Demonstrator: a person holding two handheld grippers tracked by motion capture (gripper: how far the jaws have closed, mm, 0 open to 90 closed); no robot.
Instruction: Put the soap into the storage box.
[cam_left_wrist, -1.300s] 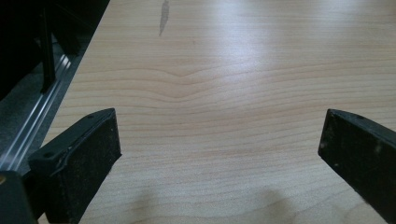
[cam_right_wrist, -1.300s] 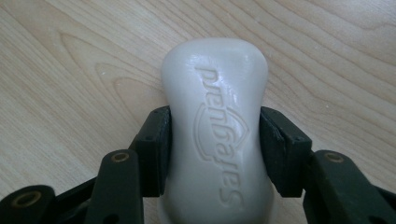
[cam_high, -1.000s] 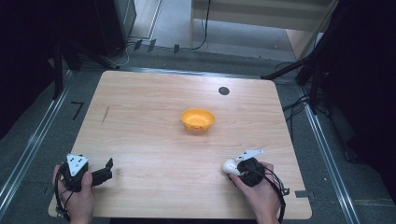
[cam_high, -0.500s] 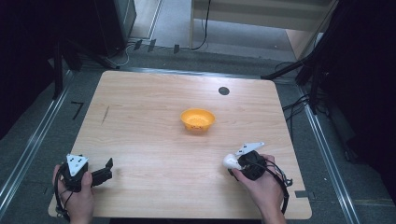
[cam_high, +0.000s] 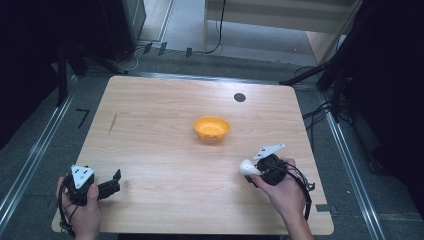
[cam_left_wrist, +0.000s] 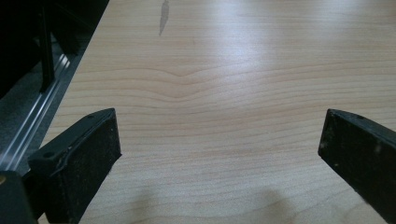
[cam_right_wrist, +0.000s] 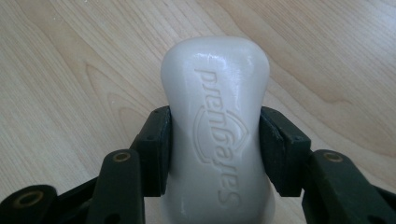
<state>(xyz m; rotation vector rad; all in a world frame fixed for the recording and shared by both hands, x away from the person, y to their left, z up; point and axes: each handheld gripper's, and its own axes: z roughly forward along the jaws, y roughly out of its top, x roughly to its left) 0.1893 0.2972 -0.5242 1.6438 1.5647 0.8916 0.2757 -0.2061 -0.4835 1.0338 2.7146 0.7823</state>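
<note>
Soap (cam_right_wrist: 215, 126) clamped in right gripper (cam_high: 260, 167) fingers, near counter (cam_high: 160, 130) front right.
Left gripper (cam_high: 111, 183) fingers spread, nothing between, front left. One orange bowl (cam_high: 211, 128) mid-counter; one soap bar, two grippers.

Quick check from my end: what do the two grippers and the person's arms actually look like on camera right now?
Both are black handheld units. The left gripper and the right gripper each carry a grey three-cornered plate on top with small dark dots. Thin black cables loop around each wrist. Close up, the jaws are matt black blocks; the right gripper's arms show brass-coloured rivets. No sleeves reach the forearms.
</note>
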